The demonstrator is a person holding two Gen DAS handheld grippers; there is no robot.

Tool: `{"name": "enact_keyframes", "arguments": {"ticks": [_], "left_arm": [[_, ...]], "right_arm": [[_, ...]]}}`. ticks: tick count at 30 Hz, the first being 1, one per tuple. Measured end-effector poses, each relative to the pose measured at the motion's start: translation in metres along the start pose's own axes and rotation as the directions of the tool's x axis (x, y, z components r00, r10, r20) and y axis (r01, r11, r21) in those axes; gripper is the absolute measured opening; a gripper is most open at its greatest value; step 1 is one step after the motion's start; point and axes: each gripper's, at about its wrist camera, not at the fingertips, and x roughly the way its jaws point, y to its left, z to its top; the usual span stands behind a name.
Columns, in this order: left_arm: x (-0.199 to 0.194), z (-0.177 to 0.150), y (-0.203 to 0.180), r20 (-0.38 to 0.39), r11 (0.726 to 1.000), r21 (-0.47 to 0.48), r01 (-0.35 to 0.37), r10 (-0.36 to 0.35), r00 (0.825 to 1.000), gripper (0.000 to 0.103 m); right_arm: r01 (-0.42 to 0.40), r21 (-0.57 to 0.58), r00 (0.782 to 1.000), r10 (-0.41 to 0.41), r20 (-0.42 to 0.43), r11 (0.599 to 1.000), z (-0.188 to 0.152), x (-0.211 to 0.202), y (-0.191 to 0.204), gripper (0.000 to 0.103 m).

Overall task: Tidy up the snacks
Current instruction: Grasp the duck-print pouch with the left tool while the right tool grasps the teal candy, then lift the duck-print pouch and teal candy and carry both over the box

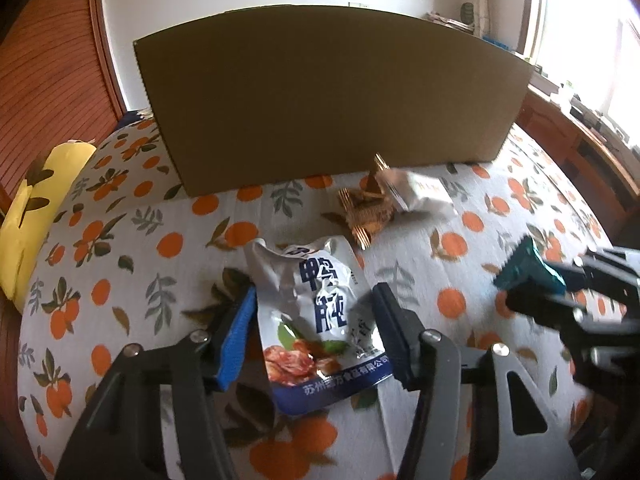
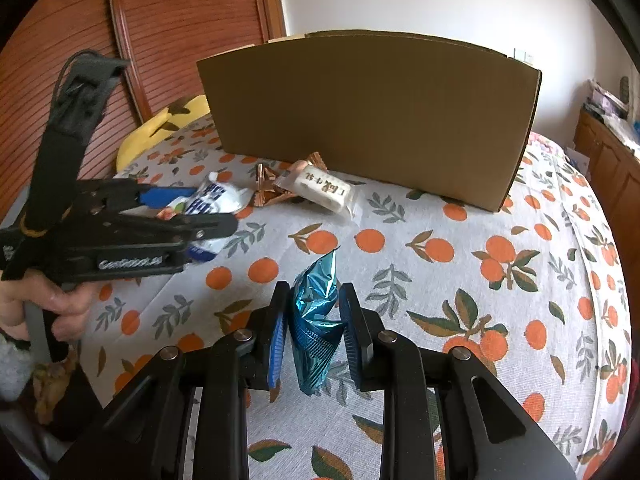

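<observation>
The left gripper (image 1: 314,314) is pinching a white-and-blue snack pouch (image 1: 320,320) above the orange-print bedspread (image 1: 120,240). To its right, the right gripper (image 2: 314,320) is squeezing a crinkled teal foil packet (image 2: 316,316). Farther off, a white packet (image 2: 324,192) and copper-coloured wrappers (image 1: 360,212) are lying just before the cardboard box (image 2: 372,116).

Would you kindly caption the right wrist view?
Right tool grips a blue foil packet before the cardboard box.

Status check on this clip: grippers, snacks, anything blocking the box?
Left gripper around the silver pouch, grip unconfirmed. Right gripper shut on blue wrapper. White packet and gold wrappers loose before cardboard box. Path clear.
</observation>
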Motion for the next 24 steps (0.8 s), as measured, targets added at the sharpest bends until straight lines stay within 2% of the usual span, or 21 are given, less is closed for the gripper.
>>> {"name": "enact_keyframes", "arguments": {"ticks": [3, 9, 18, 24], "left_arm": [[-0.008, -0.006, 0.003, 0.004, 1.0, -0.015, 0.025, -0.025, 1.0, 0.056], [-0.026, -0.01, 0.004, 0.049, 0.999, -0.029, 0.023, -0.022, 0.999, 0.057], [-0.047, -0.004, 0.008, 0.126, 0.999, -0.044, 0.025, -0.02, 0.992, 0.057], [-0.055, -0.001, 0.007, 0.143, 0.998, -0.041, 0.037, -0.031, 0.989, 0.057]], "right_arm": [[0.003, 0.0, 1.0, -0.003, 0.005, 1.0, 0.0, -0.001, 0.0, 0.024], [0.006, 0.002, 1.0, -0.006, 0.009, 1.0, 0.0, -0.001, 0.0, 0.024], [0.001, -0.007, 0.999, -0.001, 0.032, 1.0, -0.002, -0.004, 0.002, 0.023], [0.003, -0.019, 0.998, -0.001, 0.061, 1.0, -0.005, -0.009, 0.004, 0.023]]}}
